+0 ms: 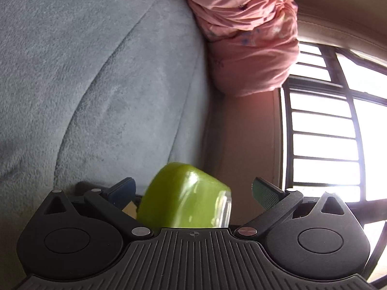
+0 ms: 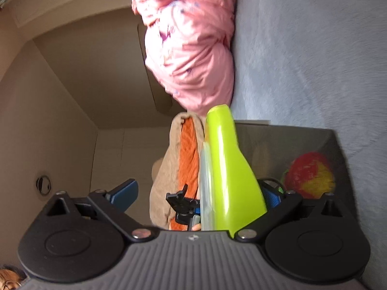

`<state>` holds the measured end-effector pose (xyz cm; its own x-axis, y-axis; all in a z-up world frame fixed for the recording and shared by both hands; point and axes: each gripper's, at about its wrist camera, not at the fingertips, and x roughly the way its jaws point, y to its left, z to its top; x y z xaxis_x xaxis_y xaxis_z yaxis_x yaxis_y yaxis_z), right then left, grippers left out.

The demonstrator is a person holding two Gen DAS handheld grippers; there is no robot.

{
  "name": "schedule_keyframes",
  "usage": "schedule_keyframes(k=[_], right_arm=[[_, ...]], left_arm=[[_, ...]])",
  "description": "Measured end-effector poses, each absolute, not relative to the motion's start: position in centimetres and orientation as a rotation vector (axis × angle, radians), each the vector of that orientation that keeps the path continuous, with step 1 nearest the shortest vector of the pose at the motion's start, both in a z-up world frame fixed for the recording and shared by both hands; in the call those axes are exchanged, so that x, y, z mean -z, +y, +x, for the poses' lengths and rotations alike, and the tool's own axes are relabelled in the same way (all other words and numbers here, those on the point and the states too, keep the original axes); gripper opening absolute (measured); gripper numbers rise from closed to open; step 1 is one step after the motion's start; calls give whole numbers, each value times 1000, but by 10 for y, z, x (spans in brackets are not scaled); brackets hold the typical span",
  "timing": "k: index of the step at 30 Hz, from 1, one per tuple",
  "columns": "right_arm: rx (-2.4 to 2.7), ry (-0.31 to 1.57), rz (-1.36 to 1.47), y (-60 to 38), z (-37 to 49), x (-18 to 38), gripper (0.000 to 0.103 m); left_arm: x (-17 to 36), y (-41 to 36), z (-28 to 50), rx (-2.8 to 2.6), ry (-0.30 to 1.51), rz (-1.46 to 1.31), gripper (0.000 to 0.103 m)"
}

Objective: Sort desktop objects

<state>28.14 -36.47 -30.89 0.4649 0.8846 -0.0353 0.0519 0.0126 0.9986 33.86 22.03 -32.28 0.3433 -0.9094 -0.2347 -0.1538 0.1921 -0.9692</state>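
Observation:
In the left wrist view my left gripper (image 1: 193, 191) is open, jaws wide apart. A blurred green rounded object with a clear edge (image 1: 183, 198) sits between the fingers, touching neither pad. In the right wrist view my right gripper (image 2: 198, 193) is open too. A lime-green plastic piece with a clear lid (image 2: 227, 169) lies between its fingers, close against the right fingertip (image 2: 271, 195). The other gripper, black and blue (image 2: 183, 205), shows behind it. A dark grey box (image 2: 314, 145) holds a red and yellow ball (image 2: 309, 176).
A grey plush sofa cushion (image 1: 96, 84) fills the left view, with pink bedding (image 1: 246, 29) above and a barred window (image 1: 338, 133) at right. In the right view, an orange and beige cloth (image 2: 179, 159) hangs beside the green piece.

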Motion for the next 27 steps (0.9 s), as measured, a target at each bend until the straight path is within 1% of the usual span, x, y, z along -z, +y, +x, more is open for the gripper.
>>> schedule_keyframes(k=[3, 5, 7, 9, 12, 15, 18, 22, 23, 25, 27], right_arm=[[-742, 965, 1427, -380, 259, 311, 103], [-670, 1050, 1371, -388, 243, 309, 103], [-602, 1112, 1276, -388, 226, 301, 103], [-547, 1118, 1161, -382, 202, 287, 103], [-480, 1084, 987, -363, 163, 264, 103], [-460, 1061, 915, -344, 137, 259, 103], [-369, 1023, 884, -336, 126, 249, 102], [-226, 846, 786, -346, 117, 216, 101], [-206, 831, 763, -347, 120, 211, 102], [-187, 835, 734, -347, 131, 206, 102], [-181, 860, 721, -342, 141, 204, 101]], left_arm=[[305, 238, 313, 706, 1076, -1288, 103], [293, 250, 287, 626, 1085, -1262, 103], [282, 255, 257, 528, 1111, -1169, 103], [274, 250, 226, 500, 1108, -1091, 103], [266, 243, 198, 472, 1096, -1055, 103], [265, 241, 201, 376, 1137, -1061, 103], [261, 233, 213, 322, 1166, -988, 103], [247, 196, 244, 312, 1211, -787, 103], [244, 187, 252, 306, 1214, -740, 103], [239, 174, 268, 281, 1215, -673, 103], [241, 173, 282, 309, 1229, -692, 103]])
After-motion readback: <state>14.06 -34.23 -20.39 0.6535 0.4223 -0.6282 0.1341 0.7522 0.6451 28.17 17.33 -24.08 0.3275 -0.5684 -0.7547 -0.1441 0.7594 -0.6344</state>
